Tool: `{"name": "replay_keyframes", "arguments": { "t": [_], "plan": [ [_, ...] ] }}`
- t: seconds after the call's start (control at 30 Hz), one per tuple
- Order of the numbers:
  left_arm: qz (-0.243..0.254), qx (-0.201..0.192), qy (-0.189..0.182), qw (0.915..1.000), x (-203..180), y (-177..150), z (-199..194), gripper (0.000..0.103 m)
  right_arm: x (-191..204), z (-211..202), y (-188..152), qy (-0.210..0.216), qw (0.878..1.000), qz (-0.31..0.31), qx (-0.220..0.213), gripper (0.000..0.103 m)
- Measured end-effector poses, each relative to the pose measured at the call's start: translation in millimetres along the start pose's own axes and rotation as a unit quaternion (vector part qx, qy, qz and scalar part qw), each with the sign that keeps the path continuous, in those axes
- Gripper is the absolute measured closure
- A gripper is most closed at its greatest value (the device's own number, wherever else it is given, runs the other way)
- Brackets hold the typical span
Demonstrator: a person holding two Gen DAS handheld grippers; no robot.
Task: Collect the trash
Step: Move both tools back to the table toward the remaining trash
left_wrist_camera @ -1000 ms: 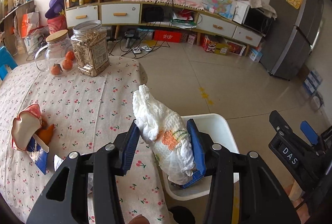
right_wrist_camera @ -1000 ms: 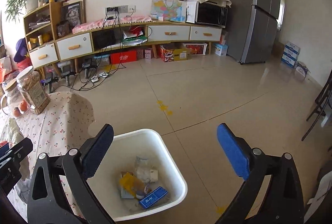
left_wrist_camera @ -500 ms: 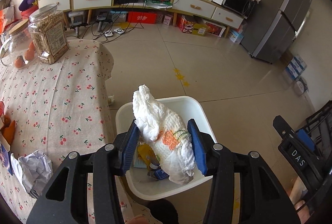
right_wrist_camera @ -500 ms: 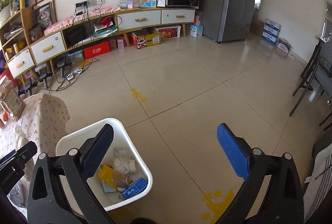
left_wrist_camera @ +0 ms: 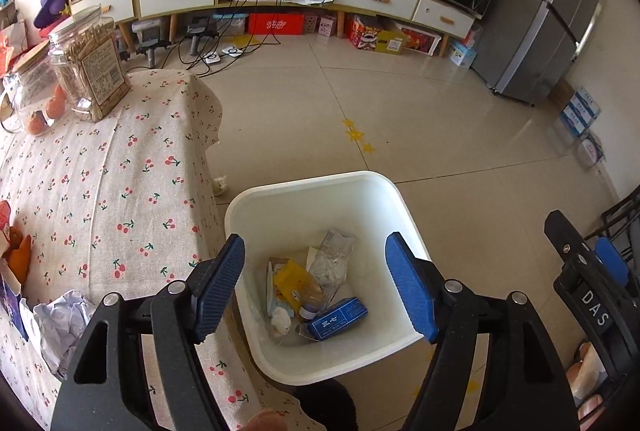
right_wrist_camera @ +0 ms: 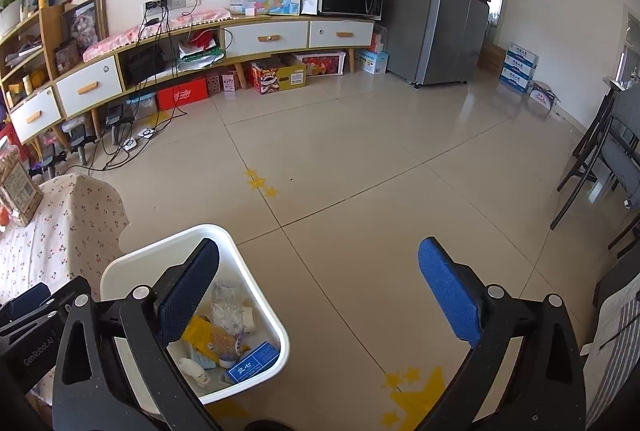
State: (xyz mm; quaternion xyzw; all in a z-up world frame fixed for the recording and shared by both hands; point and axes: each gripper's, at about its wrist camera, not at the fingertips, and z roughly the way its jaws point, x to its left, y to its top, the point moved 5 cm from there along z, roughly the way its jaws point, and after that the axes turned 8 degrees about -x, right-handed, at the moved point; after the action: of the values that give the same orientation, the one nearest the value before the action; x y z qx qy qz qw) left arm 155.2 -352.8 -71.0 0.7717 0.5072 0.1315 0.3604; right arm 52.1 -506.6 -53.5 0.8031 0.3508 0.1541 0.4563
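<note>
A white trash bin [left_wrist_camera: 404, 219] stands on the floor beside the table and holds wrappers, a yellow packet [left_wrist_camera: 290, 281] and a blue box [left_wrist_camera: 338, 317]. My left gripper [left_wrist_camera: 316, 287] is open and empty right above the bin. A small white wad [left_wrist_camera: 280, 321] lies in the bin. The bin also shows in the right wrist view [right_wrist_camera: 260, 315]. My right gripper [right_wrist_camera: 320, 291] is open and empty above the floor to the right of the bin. A crumpled white paper [left_wrist_camera: 60, 323] lies on the table at the lower left.
The table has a cherry-print cloth [left_wrist_camera: 112, 167]. A jar of sticks [left_wrist_camera: 90, 67], a glass jar with oranges [left_wrist_camera: 30, 95] and a snack package [left_wrist_camera: 12, 259] stand on it. A small scrap [left_wrist_camera: 220, 184] lies on the floor. Chairs [right_wrist_camera: 612, 159] stand at right.
My left gripper opened and let go of the white wrapped bundle, which is gone from between the fingers. Both views shifted slightly towards the bin.
</note>
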Motion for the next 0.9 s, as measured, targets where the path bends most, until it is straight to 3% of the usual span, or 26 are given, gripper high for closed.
{"name": "replay_keyframes", "arguments": {
  "t": [0.17,0.33,0.9],
  "plan": [
    [0.018,-0.038,0.051,0.9978,7.4,3.0,-15.0,0.025,11.9,-2.6,-1.3,0.007,1.0,-0.003,-0.003,0.007],
    [0.025,-0.066,0.088,0.9936,20.7,5.2,-28.2,0.024,28.7,-8.3,-4.6,0.024,1.0,-0.018,-0.003,0.007],
    [-0.014,-0.095,0.168,0.9811,110.1,7.9,-66.7,0.024,124.4,-45.2,-2.3,0.103,0.992,-0.073,-0.03,0.007]
  ]
}}
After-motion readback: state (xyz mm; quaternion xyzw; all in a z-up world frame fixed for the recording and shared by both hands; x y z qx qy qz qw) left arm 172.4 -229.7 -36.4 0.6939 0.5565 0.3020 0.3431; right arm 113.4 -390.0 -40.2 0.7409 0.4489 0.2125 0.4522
